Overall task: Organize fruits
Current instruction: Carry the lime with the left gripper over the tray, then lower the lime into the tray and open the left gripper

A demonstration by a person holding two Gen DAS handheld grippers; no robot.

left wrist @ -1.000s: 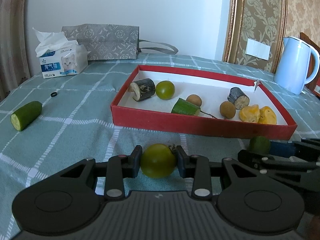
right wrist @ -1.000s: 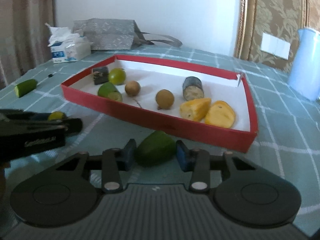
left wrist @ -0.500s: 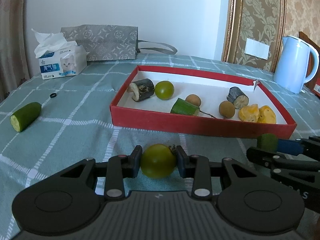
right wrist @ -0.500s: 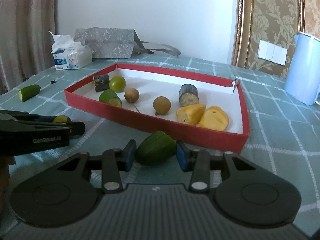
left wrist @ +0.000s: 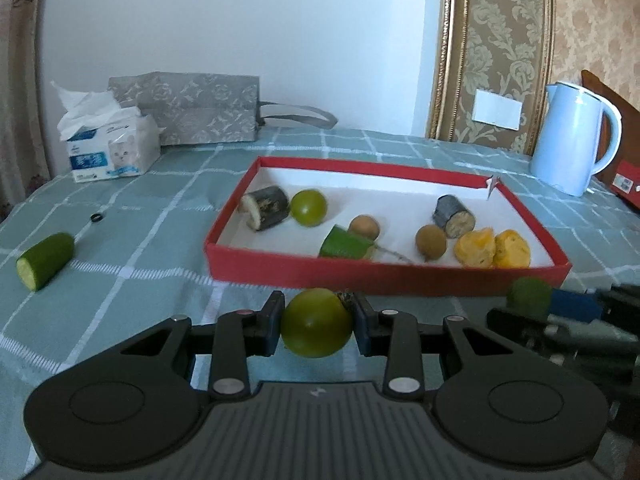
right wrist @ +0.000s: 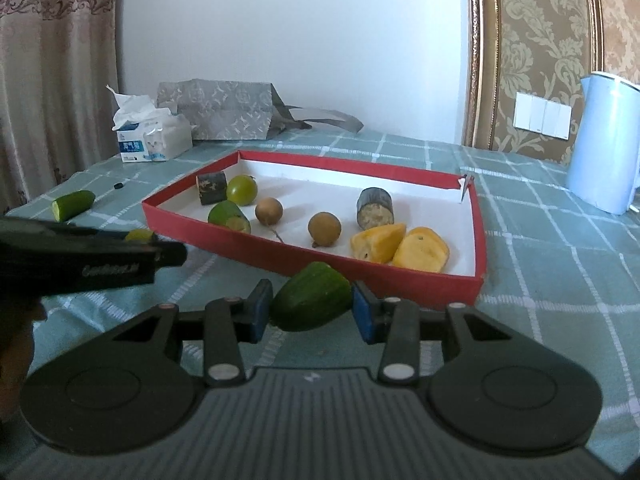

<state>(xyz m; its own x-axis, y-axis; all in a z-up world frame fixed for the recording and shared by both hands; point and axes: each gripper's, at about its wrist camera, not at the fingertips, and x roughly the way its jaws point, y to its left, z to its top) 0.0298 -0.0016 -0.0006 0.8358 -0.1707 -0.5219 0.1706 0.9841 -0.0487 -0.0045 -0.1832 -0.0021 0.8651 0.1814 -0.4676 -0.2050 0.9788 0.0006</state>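
1. I judge the task well underway: the red tray already holds two dark cut stubs, a green round fruit, a cucumber piece, two brown fruits and two yellow pieces.
2. My left gripper clamps a green tomato just short of the tray's near wall; my right gripper clamps a cucumber chunk, also just short of it.
3. Still left: both held pieces, plus the cucumber half lying well left of the tray.
4. The right wrist view shows the curtain beyond the tray's left; the left view barely does.
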